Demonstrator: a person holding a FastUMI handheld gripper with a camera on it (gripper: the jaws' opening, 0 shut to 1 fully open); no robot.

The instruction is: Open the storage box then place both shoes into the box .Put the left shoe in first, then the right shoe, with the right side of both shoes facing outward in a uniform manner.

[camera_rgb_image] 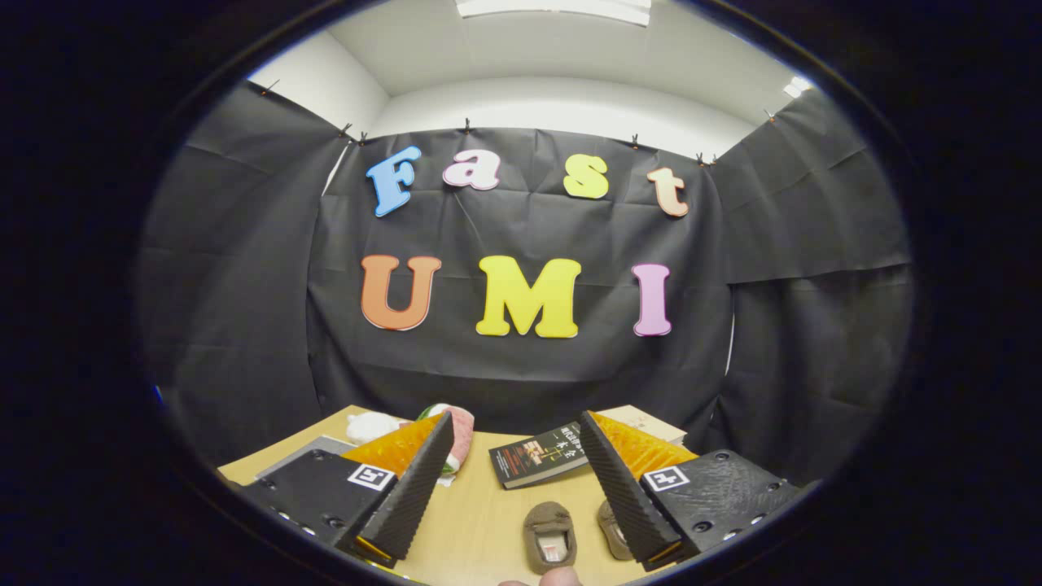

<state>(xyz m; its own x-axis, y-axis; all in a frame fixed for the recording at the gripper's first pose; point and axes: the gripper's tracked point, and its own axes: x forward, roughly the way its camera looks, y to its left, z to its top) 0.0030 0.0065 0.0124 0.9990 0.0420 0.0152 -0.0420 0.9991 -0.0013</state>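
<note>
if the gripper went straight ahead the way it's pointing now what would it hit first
Probably the dark book lying on the table just beyond the open gripper; if it passes above that, the black cloth wall. Depth is hard to judge.

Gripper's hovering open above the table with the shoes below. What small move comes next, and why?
Probably tilt down and look for the storage box: the gripper is open and empty, both brown shoes lie untouched on the table between its fingers, and opening the box comes first.

Black cloth booth walls point(521, 244), white ceiling point(562, 49) with light panel point(553, 6), light wooden tabletop point(488, 521)
</note>
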